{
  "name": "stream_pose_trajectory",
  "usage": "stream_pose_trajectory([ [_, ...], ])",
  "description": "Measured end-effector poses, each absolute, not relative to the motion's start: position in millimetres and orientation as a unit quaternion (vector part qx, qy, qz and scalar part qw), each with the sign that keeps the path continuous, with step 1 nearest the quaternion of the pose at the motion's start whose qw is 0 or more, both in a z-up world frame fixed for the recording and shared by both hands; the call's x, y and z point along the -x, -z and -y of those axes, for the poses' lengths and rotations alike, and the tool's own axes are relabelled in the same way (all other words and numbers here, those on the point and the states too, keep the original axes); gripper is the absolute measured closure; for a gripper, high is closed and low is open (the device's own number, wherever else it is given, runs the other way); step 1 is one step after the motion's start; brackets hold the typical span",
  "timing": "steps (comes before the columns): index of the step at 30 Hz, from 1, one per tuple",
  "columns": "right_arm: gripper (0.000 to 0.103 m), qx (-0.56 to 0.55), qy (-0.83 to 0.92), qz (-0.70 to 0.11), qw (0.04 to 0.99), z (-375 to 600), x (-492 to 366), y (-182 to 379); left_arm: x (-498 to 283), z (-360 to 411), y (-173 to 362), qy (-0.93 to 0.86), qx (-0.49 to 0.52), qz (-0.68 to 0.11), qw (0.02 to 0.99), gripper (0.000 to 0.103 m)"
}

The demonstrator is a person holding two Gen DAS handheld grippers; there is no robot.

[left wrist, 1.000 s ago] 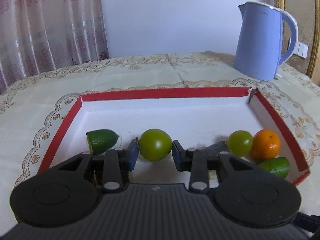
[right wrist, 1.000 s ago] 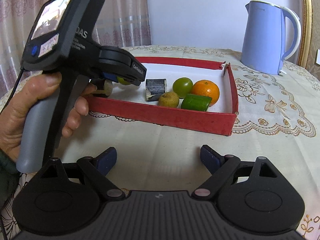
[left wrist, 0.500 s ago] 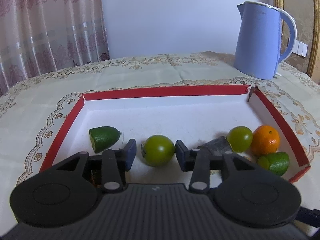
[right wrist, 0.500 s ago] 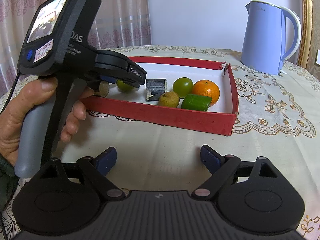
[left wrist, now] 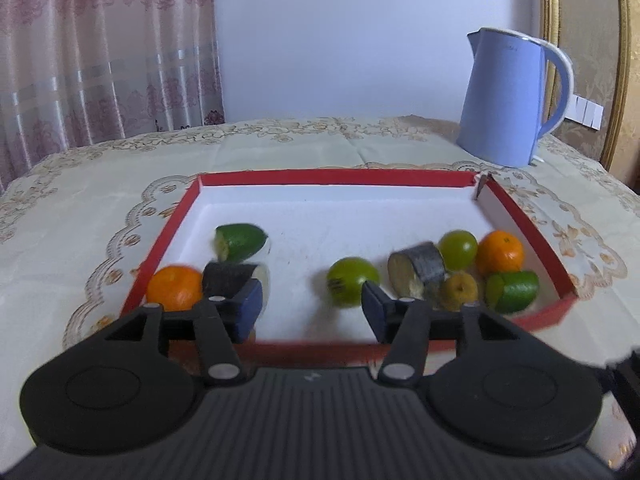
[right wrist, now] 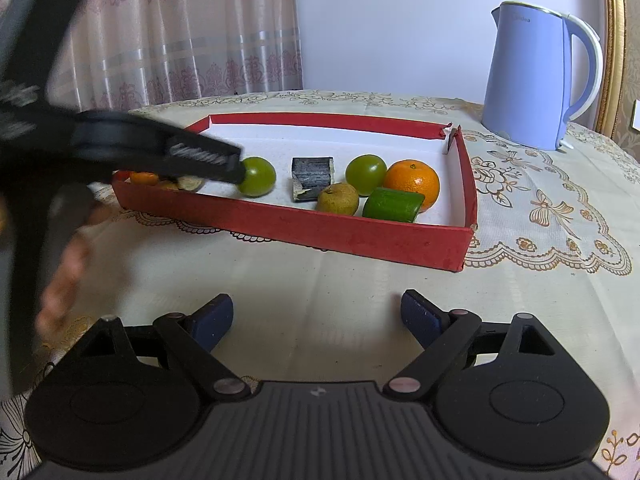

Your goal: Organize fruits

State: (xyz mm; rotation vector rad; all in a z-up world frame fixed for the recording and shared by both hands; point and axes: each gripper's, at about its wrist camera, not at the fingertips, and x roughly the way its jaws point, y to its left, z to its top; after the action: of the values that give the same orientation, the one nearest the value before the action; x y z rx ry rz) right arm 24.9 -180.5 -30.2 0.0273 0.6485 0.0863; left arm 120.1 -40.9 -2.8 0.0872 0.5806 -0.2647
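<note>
A red tray [left wrist: 520, 216] with a white floor holds the fruit. My left gripper [left wrist: 312, 306] hangs over the tray's near edge with its jaws opening and nothing between the pads. A round green fruit [left wrist: 352, 286] lies free on the floor just beyond the fingertips. To its right are a dark-skinned slice [left wrist: 416, 268], a green fruit [left wrist: 458, 248], an orange [left wrist: 500, 252], a small yellow-brown fruit [left wrist: 458, 290] and a cut green piece [left wrist: 512, 290]. Far left lie an orange [left wrist: 176, 286], a dark piece [left wrist: 230, 276] and a cut green piece [left wrist: 240, 240]. My right gripper [right wrist: 316, 316] stands open over the tablecloth, short of the tray [right wrist: 360, 236].
A blue kettle [right wrist: 536, 76] stands behind the tray's right corner. A lace-patterned cloth [right wrist: 540, 216] covers the table. A hand [right wrist: 64, 276] holds the blurred left gripper [right wrist: 192, 158] at the left. A curtain and a wall lie behind.
The left gripper's jaws have spread off the round green fruit and drawn back towards the tray's near edge. The fruit stays on the tray floor. The right gripper has not moved.
</note>
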Motion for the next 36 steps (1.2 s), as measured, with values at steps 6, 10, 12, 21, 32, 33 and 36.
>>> stream_pose_trajectory([
  [6, 0.012, -0.01, -0.041, -0.319, 0.947, 181, -26, 30, -84, 32, -3, 0.098, -0.073, -0.236, 0.964, 0.012],
  [10, 0.012, -0.009, -0.041, -0.319, 0.947, 178, -24, 30, -81, 21, -1, 0.092, -0.059, -0.245, 0.963, 0.012],
  [12, 0.012, -0.008, -0.041, -0.32, 0.947, 178, -24, 30, -82, 15, 3, 0.086, -0.054, -0.256, 0.961, 0.012],
  [21, 0.012, -0.009, -0.042, -0.319, 0.947, 178, -25, 30, -84, -3, 6, 0.08, -0.02, -0.277, 0.957, 0.012],
  [32, 0.011, -0.083, 0.008, -0.31, 0.947, 194, -16, 25, -46, -10, -5, 0.048, -0.009, -0.273, 0.961, 0.009],
  [33, 0.011, -0.087, 0.01, -0.307, 0.948, 194, -14, 24, -43, -10, -5, 0.046, -0.012, -0.272, 0.961, 0.009],
  [36, 0.011, -0.075, 0.045, -0.286, 0.954, 191, -10, 16, -36, -7, -6, 0.034, -0.028, -0.264, 0.963, 0.008],
])
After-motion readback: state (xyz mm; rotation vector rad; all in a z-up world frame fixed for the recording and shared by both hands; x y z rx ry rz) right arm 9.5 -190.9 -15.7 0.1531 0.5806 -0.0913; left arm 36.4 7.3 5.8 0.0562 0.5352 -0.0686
